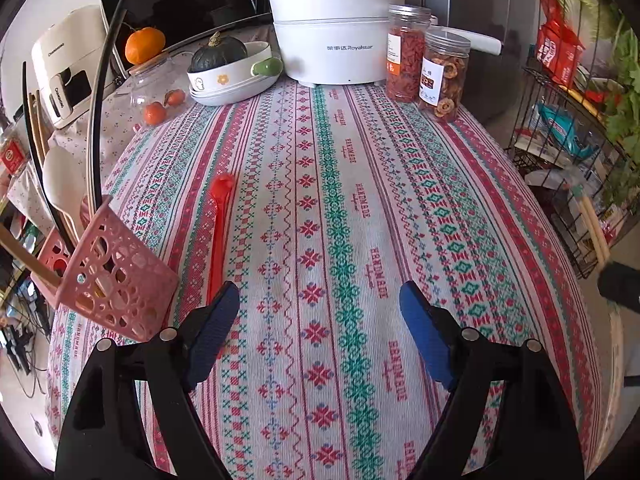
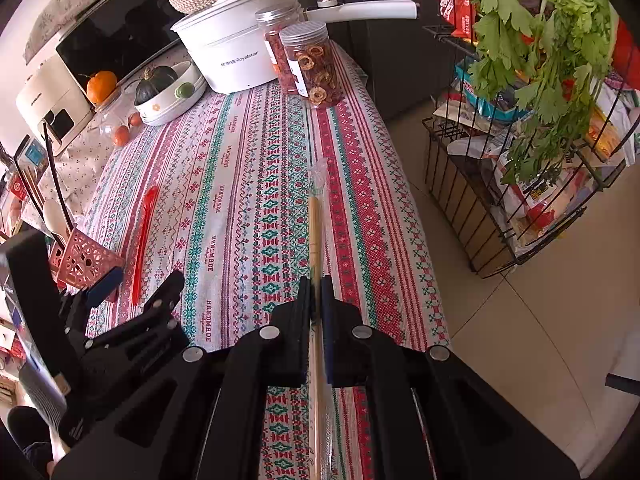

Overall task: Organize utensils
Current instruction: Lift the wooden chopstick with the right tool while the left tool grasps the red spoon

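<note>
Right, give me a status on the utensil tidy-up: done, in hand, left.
Done: the pink basket already holds a white spoon and dark sticks. In hand: the right gripper is shut on wrapped wooden chopsticks. Left: the red spoon lies on the tablecloth, beside the open left gripper.

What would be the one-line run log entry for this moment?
left gripper: open, beside red spoon | right gripper: shut on wrapped chopsticks | pink basket: holds utensils

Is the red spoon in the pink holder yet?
Out. The red spoon lies flat on the tablecloth, beside the pink holder.
</note>
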Demonstrator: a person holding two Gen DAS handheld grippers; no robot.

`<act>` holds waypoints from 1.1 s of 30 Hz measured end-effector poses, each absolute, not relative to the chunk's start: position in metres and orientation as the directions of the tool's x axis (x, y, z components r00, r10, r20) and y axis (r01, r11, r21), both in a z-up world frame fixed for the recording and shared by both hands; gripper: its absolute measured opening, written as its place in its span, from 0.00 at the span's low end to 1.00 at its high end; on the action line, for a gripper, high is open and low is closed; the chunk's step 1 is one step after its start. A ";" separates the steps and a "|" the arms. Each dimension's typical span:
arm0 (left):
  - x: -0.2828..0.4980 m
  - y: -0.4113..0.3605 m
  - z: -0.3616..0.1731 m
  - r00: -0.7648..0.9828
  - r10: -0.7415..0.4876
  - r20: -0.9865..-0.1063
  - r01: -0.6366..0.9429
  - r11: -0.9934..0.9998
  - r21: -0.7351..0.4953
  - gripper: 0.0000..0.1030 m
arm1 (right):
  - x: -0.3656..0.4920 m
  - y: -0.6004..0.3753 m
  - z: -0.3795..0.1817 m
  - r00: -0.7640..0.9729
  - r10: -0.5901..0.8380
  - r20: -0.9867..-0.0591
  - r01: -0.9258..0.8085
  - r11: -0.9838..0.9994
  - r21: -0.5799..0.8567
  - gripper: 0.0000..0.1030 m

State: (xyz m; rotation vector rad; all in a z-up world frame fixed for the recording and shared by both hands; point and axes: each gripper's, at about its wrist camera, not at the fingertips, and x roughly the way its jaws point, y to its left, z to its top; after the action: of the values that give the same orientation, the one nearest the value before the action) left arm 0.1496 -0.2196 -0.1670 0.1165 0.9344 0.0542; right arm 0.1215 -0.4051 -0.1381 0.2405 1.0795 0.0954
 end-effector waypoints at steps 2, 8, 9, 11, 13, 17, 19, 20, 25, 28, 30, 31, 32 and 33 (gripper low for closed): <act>0.174 -0.222 -0.169 0.601 0.141 -0.786 -0.050 0.989 0.140 0.76 | 0.120 -0.409 -0.136 0.477 0.204 -0.855 0.044 0.966 0.255 0.05; 0.232 -0.209 -0.181 0.578 0.283 -0.765 -0.209 0.958 0.197 0.76 | 0.120 -0.413 -0.135 0.478 0.232 -0.847 0.036 0.958 0.283 0.05; 0.239 -0.205 -0.182 0.573 0.299 -0.763 -0.229 0.952 0.201 0.76 | 0.119 -0.413 -0.134 0.479 0.236 -0.846 0.032 0.958 0.285 0.05; 0.250 -0.198 -0.185 0.558 0.331 -0.761 -0.266 0.940 0.214 0.76 | 0.120 -0.410 -0.133 0.481 0.244 -0.842 0.023 0.957 0.290 0.05; 0.260 -0.189 -0.188 0.537 0.344 -0.770 -0.296 0.932 0.210 0.76 | 0.122 -0.408 -0.131 0.484 0.250 -0.839 0.017 0.955 0.295 0.05; 0.275 -0.174 -0.197 0.487 0.367 -0.793 -0.336 0.916 0.217 0.76 | 0.123 -0.403 -0.126 0.491 0.259 -0.832 0.003 0.954 0.299 0.05; 0.279 -0.166 -0.202 0.459 0.351 -0.816 -0.353 0.915 0.194 0.76 | 0.124 -0.400 -0.125 0.492 0.260 -0.831 -0.004 0.955 0.297 0.05; 0.279 -0.162 -0.204 0.447 0.341 -0.827 -0.366 0.913 0.179 0.76 | 0.125 -0.399 -0.125 0.492 0.260 -0.831 -0.006 0.955 0.296 0.05; 0.278 -0.156 -0.206 0.463 0.273 -0.843 -0.365 0.926 0.099 0.66 | 0.126 -0.392 -0.125 0.486 0.263 -0.833 -0.019 0.957 0.291 0.05; 0.277 -0.162 -0.205 0.475 0.213 -0.854 -0.323 0.945 0.056 0.43 | 0.127 -0.390 -0.125 0.484 0.263 -0.835 -0.021 0.957 0.289 0.05; 0.276 -0.170 -0.204 0.478 0.185 -0.859 -0.282 0.958 0.050 0.31 | 0.128 -0.390 -0.125 0.485 0.261 -0.834 -0.019 0.957 0.289 0.05; 0.275 -0.173 -0.204 0.477 0.174 -0.861 -0.262 0.964 0.050 0.26 | 0.128 -0.391 -0.125 0.487 0.261 -0.834 -0.018 0.957 0.290 0.05; 0.273 -0.176 -0.204 0.477 0.163 -0.864 -0.243 0.969 0.049 0.23 | 0.127 -0.391 -0.124 0.488 0.261 -0.833 -0.016 0.957 0.290 0.05; 0.272 -0.179 -0.204 0.476 0.152 -0.866 -0.222 0.974 0.049 0.22 | 0.127 -0.391 -0.123 0.489 0.260 -0.832 -0.015 0.957 0.290 0.05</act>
State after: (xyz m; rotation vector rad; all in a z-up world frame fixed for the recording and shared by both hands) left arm 0.2717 -0.1790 -0.2044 -0.0733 1.0504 0.2286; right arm 0.1271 -0.3914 -0.1232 0.2577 1.0491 0.1695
